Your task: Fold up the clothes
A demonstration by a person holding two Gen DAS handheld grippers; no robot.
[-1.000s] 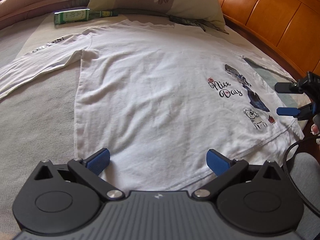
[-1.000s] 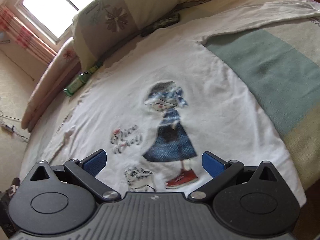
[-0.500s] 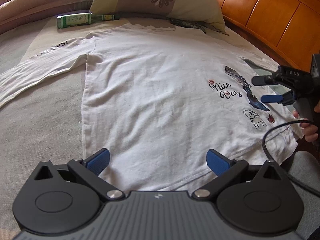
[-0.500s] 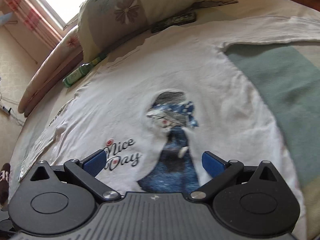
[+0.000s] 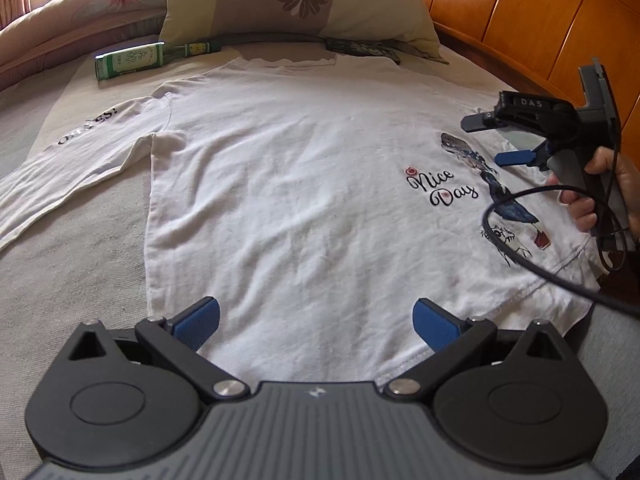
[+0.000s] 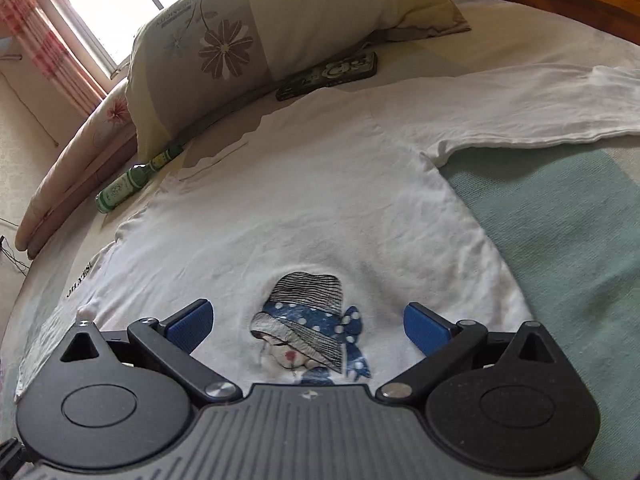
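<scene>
A big white shirt [image 5: 288, 200] lies flat on the bed [image 5: 60, 264] below a flowered pillow [image 5: 296, 0] and a green bottle [image 5: 132, 60], while the left gripper [image 5: 316, 318] and right gripper [image 6: 306, 320] both hover over it with jaws wide open.

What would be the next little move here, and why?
Probably bring the left gripper down onto the hem just in front of it and close. The shirt lies flat and face up on the bed, sleeves spread, nothing folded yet. Both grippers are open and hold nothing; the right gripper hovers over the printed girl, so a first fold needs a grip on the cloth.
</scene>
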